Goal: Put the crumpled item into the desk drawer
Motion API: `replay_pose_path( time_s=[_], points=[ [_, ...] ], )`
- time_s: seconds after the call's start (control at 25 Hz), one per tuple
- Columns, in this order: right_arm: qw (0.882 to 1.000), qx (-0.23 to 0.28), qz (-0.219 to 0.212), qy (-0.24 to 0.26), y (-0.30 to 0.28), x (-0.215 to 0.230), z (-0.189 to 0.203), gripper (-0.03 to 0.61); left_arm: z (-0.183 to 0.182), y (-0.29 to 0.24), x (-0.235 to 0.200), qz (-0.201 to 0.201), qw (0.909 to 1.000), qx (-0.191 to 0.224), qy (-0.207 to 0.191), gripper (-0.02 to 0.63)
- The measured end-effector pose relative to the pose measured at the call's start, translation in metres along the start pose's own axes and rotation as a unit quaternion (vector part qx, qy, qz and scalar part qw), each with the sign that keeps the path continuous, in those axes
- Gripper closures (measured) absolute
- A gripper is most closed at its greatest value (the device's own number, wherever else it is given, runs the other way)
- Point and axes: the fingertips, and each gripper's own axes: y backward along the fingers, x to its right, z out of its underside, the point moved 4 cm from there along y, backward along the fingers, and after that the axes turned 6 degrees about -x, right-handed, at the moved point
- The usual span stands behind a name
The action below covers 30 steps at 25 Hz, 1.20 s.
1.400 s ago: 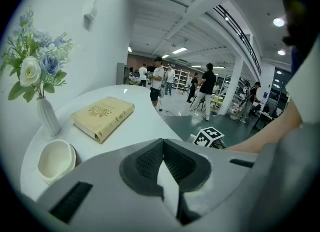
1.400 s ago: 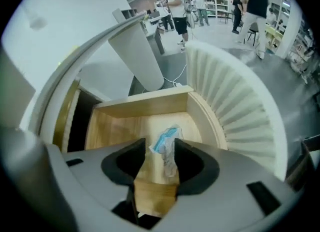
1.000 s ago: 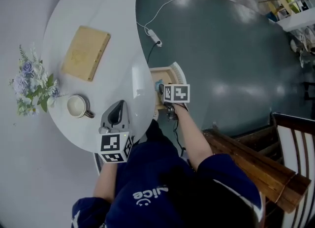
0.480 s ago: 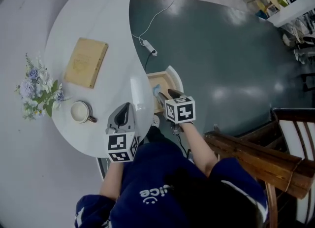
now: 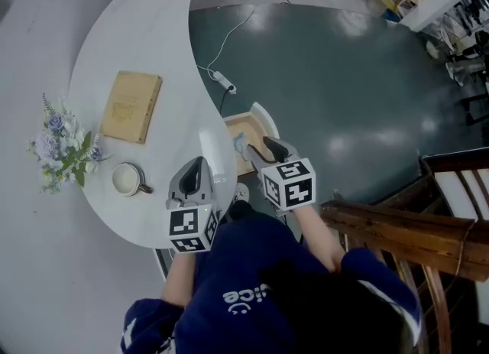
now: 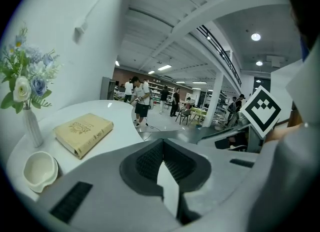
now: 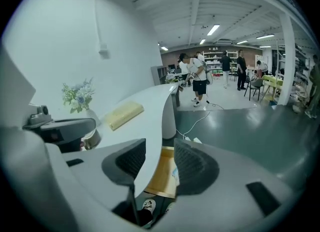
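Inside the open drawer (image 5: 252,126) below the tabletop (image 5: 160,47) edge: the crumpled item (image 5: 240,144), with both grippers clear of it.

The crumpled item is a small pale-blue lump on the drawer's wooden floor, on the side next to the tabletop; it is too small to tell its long axis or which way it points. It lies just beyond the tips of the right gripper (image 5: 265,148), apart from them, and shows as a sliver (image 7: 175,173) low in the gap between that gripper's fingers, which stand open and empty. The right forearm reaches forward from a dark blue sleeve, the gripper aimed ahead and down at the drawer. The left gripper (image 5: 192,177) sits over the near tabletop edge, pointing ahead, its fingers (image 6: 150,158) closed on nothing.
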Motion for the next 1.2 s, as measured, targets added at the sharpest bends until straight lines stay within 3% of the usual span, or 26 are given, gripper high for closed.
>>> replay_pose_path(
  time_s=[0.32,0.64,0.88,1.08,1.2],
  points=[
    [0.995,0.092,0.010,0.024,0.054,-0.020,-0.028,0.394,-0.039,0.030,0.013,0.004,0.9978,0.065,-0.013,0.610],
    [0.979,0.195,0.018,0.063,0.092,-0.040,-0.049,0.441,-0.077,0.056,0.025,0.007,0.9891,0.138,-0.051,0.609],
    [0.971,0.216,0.052,0.084,0.100,-0.047,-0.056,0.530,-0.082,0.064,0.020,-0.003,0.9869,0.149,-0.062,0.609],
    [0.963,0.252,0.017,0.091,0.102,-0.059,-0.064,0.571,-0.086,0.067,0.014,-0.008,0.9856,0.158,-0.059,0.609],
    [0.958,0.272,0.025,0.091,0.104,-0.060,-0.068,0.571,-0.085,0.065,0.011,-0.006,0.9860,0.157,-0.056,0.610]
  ],
)
